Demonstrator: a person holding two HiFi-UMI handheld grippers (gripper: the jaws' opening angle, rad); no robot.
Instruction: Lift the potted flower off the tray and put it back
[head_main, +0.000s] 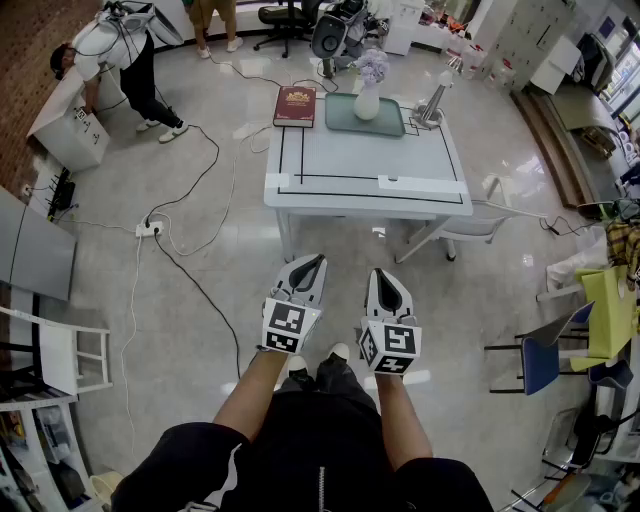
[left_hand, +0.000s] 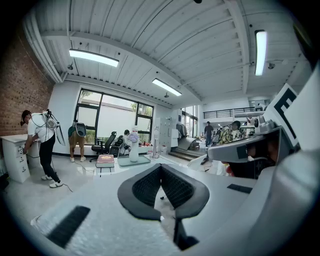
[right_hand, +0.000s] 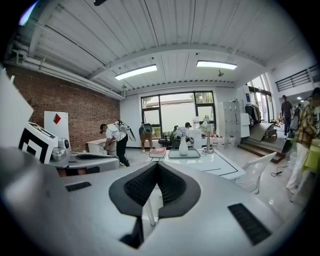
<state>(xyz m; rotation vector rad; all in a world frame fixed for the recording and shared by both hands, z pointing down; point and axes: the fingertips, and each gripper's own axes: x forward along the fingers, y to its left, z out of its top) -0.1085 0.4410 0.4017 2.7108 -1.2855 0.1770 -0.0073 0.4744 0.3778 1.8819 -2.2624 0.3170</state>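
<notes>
Two grippers sit closest, side by side just ahead of the person's knees: the left gripper (head_main: 315, 262) and the right gripper (head_main: 383, 275), each a white shell with ribbed black pads and one marker cube. Both sets of jaws are pressed together at the tips with nothing between them. Beyond them is a wide stretch of glossy pale floor (head_main: 200, 330), bare straight ahead but crossed on the left by several black and white cables (head_main: 190, 270). One white table (head_main: 360, 165) stands well apart from the grippers, its near edge square to them, its smooth top marked with thin black tape lines (head_main: 330, 178). One white plastic chair (head_main: 470, 228) is at its right near corner, narrowing the way round on that side. Along the table's far edge are three groups: one dark red book (head_main: 295, 105) on the left, one flat green rounded-corner tray (head_main: 345, 118) in the middle, and one metal stand (head_main: 432, 108) on the right. The potted flower (head_main: 368, 95), a white bulbous vase with pale blooms, stands upright on the tray. Farther left, one person (head_main: 125, 60) bends over a white cabinet by the brick wall.
</notes>
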